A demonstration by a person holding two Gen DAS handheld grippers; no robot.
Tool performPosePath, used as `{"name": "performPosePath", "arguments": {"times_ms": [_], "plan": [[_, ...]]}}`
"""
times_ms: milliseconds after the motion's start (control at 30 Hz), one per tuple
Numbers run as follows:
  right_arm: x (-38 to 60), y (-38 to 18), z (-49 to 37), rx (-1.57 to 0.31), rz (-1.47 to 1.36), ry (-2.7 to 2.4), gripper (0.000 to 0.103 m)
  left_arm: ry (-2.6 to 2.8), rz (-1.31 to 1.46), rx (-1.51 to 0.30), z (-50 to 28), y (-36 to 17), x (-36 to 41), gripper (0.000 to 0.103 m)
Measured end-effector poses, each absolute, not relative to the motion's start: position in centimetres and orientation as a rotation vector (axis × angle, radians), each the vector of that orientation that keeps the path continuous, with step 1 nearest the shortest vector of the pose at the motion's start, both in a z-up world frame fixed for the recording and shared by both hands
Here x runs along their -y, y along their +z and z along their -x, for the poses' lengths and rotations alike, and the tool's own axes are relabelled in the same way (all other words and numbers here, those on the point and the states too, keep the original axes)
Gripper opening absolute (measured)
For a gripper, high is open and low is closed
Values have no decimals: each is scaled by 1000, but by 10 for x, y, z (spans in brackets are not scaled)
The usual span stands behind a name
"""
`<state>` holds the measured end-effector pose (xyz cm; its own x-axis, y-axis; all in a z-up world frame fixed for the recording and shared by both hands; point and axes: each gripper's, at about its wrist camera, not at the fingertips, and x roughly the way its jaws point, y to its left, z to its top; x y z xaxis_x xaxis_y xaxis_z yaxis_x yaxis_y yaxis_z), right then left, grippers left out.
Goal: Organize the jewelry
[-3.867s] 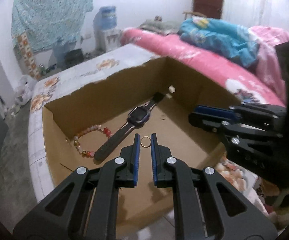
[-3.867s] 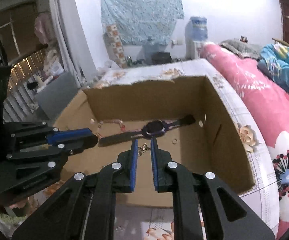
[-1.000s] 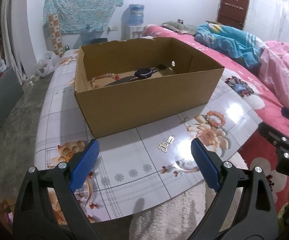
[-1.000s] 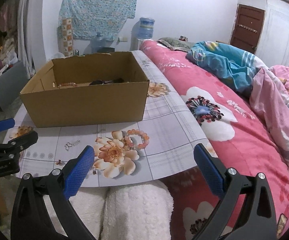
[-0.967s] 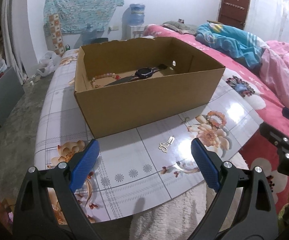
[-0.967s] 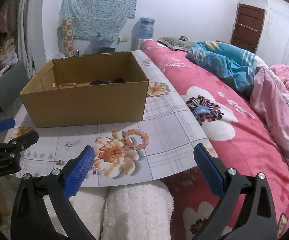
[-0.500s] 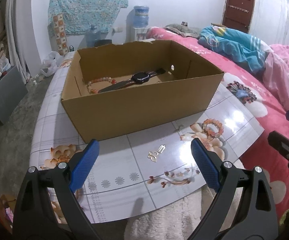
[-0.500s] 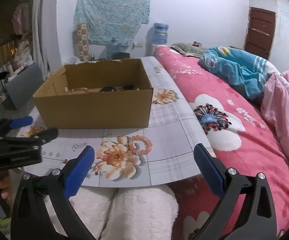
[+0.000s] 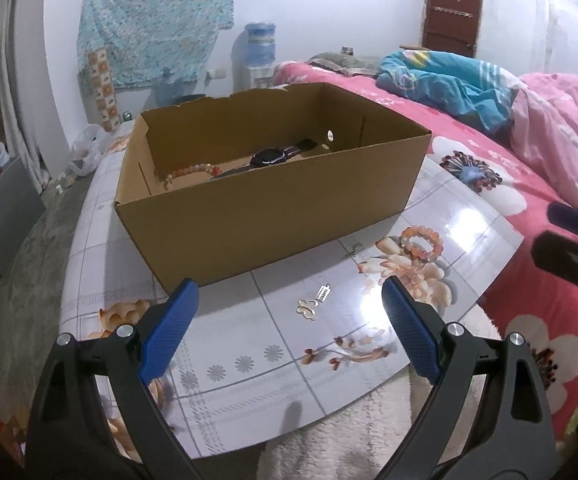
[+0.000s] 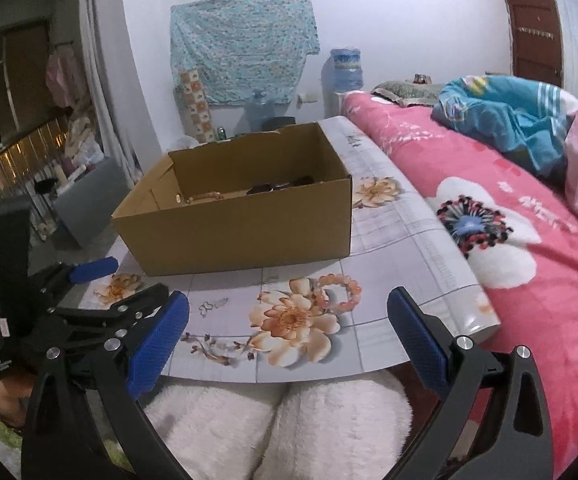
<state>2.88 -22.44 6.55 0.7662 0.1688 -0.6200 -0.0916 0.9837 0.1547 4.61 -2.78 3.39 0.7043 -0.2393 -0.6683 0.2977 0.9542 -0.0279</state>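
1. Your left gripper is released, its blue fingers stand wide apart and hold nothing. It hangs over the near edge of the table, in front of the cardboard box.
2. Your right gripper is released too, with empty blue pads. It hangs in front of the box, toward the box's right corner.
3. The orange bead bracelet lies on the table just in front of the box's right corner, on a printed flower.
4. The small butterfly charm lies on the table in front of the box, left of the bracelet. The little silver piece lies just beside it, on the side nearer to the box; I cannot tell if they touch.
5. Inside the box you have the black watch lying flat, and a second bead bracelet to its left, near the left wall.
6. The pink bed is to the right of the box.
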Motion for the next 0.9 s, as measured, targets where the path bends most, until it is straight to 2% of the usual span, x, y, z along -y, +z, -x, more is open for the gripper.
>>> {"name": "performPosePath", "arguments": {"times_ms": [200,300,400,633,900], "plan": [[232,34,-43,-729,-192,140,97,-392,-97,-728,-43,18,17,89],[229,19,-47,-747,-200,162,97,-456,-91,-733,-38,8,18,82],[222,12,-48,-758,-197,226,96,-478,-155,-726,-35,-1,26,69],[196,-1,-54,-778,-166,309,79,-520,-255,-734,-48,-14,35,47],[185,-5,-64,-779,-154,342,78,-574,-314,-816,-78,-37,43,34]]}}
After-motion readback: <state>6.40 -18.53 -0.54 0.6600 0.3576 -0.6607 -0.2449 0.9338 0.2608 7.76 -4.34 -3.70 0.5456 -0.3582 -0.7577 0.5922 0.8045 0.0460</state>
